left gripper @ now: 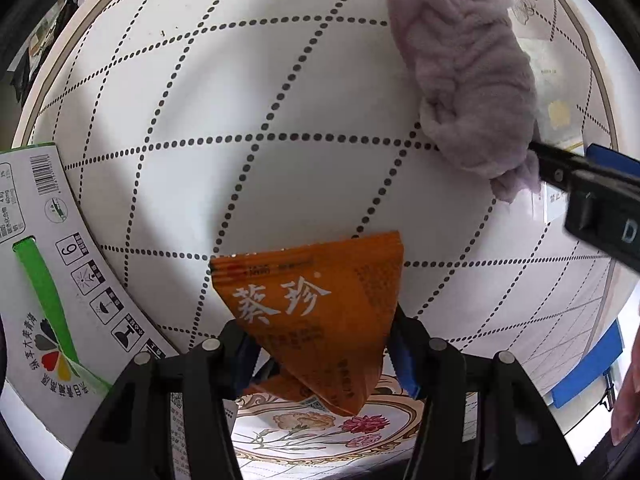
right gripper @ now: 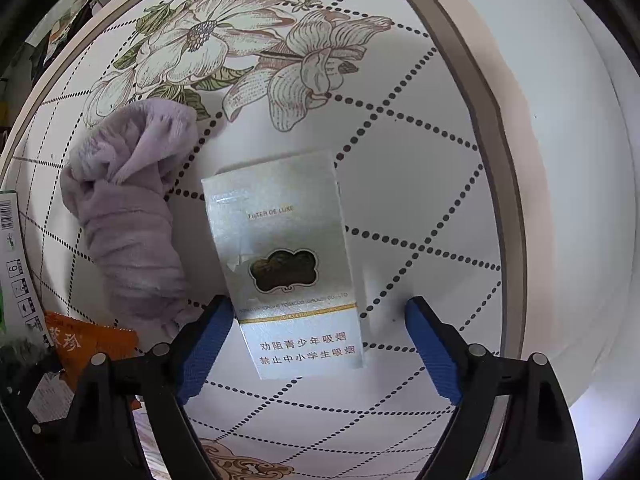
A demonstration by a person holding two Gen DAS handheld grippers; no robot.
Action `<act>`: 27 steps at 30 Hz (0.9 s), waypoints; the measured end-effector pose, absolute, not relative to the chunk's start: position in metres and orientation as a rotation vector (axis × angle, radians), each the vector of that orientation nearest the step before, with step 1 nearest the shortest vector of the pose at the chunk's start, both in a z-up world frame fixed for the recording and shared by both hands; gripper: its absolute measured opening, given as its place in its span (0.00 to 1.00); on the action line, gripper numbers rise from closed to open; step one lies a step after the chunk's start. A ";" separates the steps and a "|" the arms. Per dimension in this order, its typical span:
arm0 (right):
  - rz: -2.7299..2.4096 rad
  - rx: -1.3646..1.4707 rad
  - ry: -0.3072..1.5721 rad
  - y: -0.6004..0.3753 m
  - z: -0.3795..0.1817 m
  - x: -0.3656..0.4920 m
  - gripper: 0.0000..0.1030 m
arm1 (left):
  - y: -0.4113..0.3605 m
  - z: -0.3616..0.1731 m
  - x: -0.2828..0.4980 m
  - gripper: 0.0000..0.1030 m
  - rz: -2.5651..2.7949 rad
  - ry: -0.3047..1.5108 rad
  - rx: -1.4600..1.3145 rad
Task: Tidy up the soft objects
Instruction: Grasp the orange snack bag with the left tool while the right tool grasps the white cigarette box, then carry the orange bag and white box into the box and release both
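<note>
My left gripper (left gripper: pixel 320 332) is shut on an orange foil packet (left gripper: pixel 320 304) with white Chinese characters and holds it above the table. The packet also shows at the lower left of the right wrist view (right gripper: pixel 88 344). A crumpled lilac sock (left gripper: pixel 468 80) lies on the white dotted tabletop (left gripper: pixel 240 100) at the upper right; in the right wrist view the sock (right gripper: pixel 128 224) lies left of a silver cigarette pack (right gripper: pixel 288 264). My right gripper (right gripper: pixel 320 320) is open with its blue pads on either side of the pack's near end. It also shows in the left wrist view (left gripper: pixel 560 168), beside the sock.
A white and green carton (left gripper: pixel 52 280) stands at the left, also at the left edge of the right wrist view (right gripper: pixel 12 248). Floral prints mark the round tabletop, whose beige rim (right gripper: pixel 492 120) curves on the right. A blue object (left gripper: pixel 588 364) lies beyond the table edge.
</note>
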State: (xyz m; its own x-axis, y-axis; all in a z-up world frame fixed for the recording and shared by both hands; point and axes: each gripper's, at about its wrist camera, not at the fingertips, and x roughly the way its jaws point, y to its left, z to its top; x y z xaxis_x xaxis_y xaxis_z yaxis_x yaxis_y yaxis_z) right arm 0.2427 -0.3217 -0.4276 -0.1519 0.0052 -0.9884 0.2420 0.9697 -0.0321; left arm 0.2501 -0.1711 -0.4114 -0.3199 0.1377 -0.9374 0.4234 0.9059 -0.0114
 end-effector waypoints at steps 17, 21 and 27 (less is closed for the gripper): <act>-0.181 0.268 1.655 -0.321 -0.384 0.170 0.58 | -0.177 -0.362 0.185 0.43 -0.370 1.762 0.247; -0.120 0.321 1.580 -0.303 -0.339 0.150 0.58 | -0.160 -0.309 0.156 0.43 -0.412 1.666 0.142; 0.019 0.332 1.465 -0.269 -0.257 0.137 0.58 | -0.107 -0.224 0.150 0.43 -0.399 1.531 0.027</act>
